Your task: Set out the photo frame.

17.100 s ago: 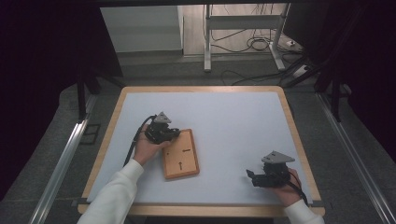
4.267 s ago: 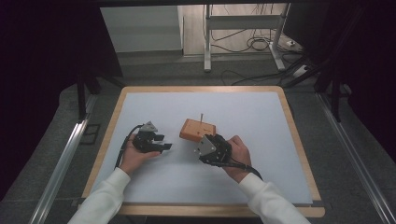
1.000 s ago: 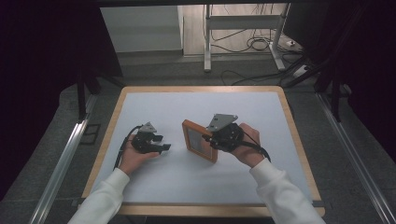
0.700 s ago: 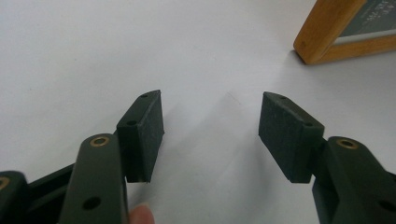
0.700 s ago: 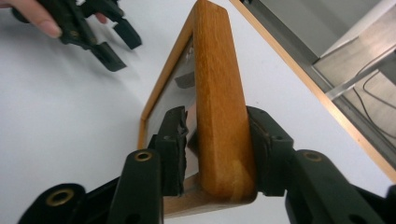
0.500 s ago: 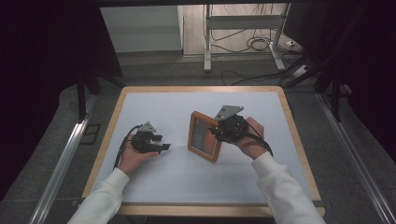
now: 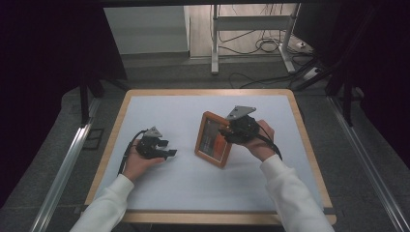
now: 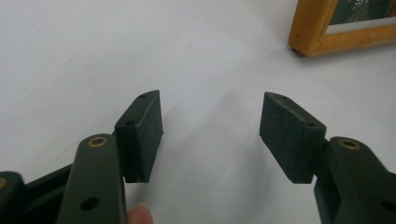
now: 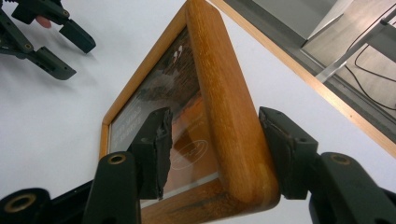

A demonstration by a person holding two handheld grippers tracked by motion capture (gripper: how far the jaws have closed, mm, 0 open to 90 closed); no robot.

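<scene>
Right hand-held gripper pinches the frame; left hand-held gripper rests spread. Set the frame down gently on the surface.

Tool agape; probably frame corner.

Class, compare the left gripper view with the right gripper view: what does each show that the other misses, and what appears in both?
Left gripper view alone: the left gripper's own pads up close, wide apart with bare table between them.

Right gripper view alone: the right gripper clamped across the frame's side rail, the picture behind the glass, and floor cables beyond the table edge.

Both: the wooden picture frame and the white table.
</scene>
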